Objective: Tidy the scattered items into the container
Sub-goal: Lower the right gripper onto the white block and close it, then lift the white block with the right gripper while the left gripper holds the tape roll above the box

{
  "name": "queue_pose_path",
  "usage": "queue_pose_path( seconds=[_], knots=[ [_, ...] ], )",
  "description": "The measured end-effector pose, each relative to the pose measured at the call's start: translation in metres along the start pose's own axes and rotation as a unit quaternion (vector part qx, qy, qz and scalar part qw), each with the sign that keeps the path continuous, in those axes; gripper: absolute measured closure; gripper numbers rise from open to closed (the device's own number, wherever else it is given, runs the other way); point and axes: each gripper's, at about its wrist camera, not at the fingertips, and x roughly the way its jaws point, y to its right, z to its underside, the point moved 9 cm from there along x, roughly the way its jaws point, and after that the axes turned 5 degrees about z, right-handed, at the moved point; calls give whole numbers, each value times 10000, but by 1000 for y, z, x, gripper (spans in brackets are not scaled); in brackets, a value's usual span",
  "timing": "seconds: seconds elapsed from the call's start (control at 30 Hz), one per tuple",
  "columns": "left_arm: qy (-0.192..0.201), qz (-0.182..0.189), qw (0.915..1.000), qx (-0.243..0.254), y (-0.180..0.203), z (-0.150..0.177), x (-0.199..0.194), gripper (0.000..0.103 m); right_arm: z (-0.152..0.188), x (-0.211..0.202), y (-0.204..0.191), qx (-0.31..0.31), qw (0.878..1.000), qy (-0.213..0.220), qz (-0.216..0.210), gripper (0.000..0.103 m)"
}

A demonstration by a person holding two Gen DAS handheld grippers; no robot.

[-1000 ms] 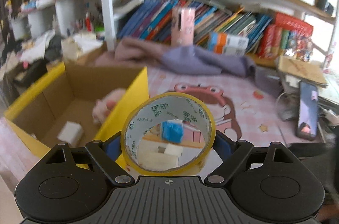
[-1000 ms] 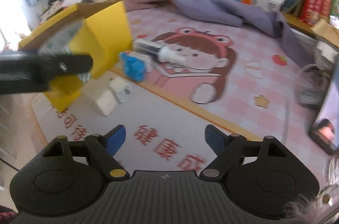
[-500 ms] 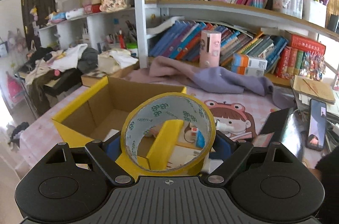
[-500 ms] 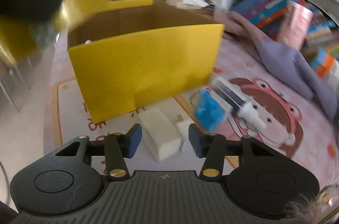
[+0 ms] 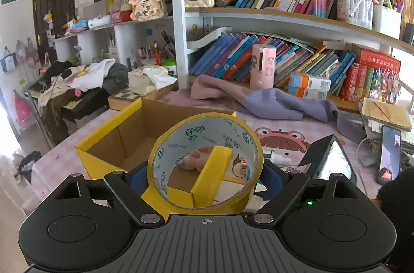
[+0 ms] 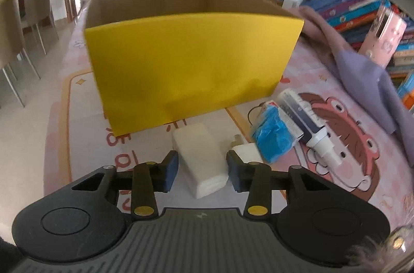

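In the left wrist view, the left gripper (image 5: 205, 176) holds a wide roll of yellow-edged packing tape with green printing on its white inner face (image 5: 205, 164), the blue pads pressed against the roll's two outer sides with the roll standing on edge, its hole facing the camera. Beyond and below it sits the open yellow cardboard box with a brown inside (image 5: 108, 143) on the pink checked table mat with a cartoon character (image 5: 284, 141); through the roll's hole a corner of the box and a pink plush item (image 5: 192, 159) inside it show. A crumpled lilac cloth (image 5: 271, 99) lies at the far edge of the mat below the bookshelves (image 5: 284, 14), and a phone with a lit screen (image 5: 390, 151) stands at the right. In the right wrist view, the right gripper (image 6: 203, 171) has just been closing and now stands narrow around a white rectangular block (image 6: 200, 159) that lies on the mat just in front of the box's yellow wall (image 6: 191, 63); the pads sit just beside the block's two long sides, and I cannot tell whether they press on it. Just right of the block lie a small white plug adapter (image 6: 245, 152), a crinkled blue packet (image 6: 273, 137) and a dark tube with a white nozzle (image 6: 305, 120), all outside the box.
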Motion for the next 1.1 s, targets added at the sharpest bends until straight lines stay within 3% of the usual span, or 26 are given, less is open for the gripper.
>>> queue_pose_path(
  seconds=[0.07,0.2,0.53,0.83,1.1],
  knots=[
    [4,-33,10000,4,-2,0,-3,15,2,3,-1,9,10000,-3,14,63],
    [41,-64,10000,-10,-5,-2,-8,15,4,-5,1,209,9998,11,-24,76],
    [-148,230,9996,-55,-9,8,-5,15,11,-59,15,1018,9948,89,13,78],
    [-24,872,9960,171,-17,11,-12,15,16,-99,14,1754,9832,139,477,78],
    [114,1353,9902,320,-51,15,-29,15,4,-132,-15,2153,9694,380,1119,78]
  ],
)
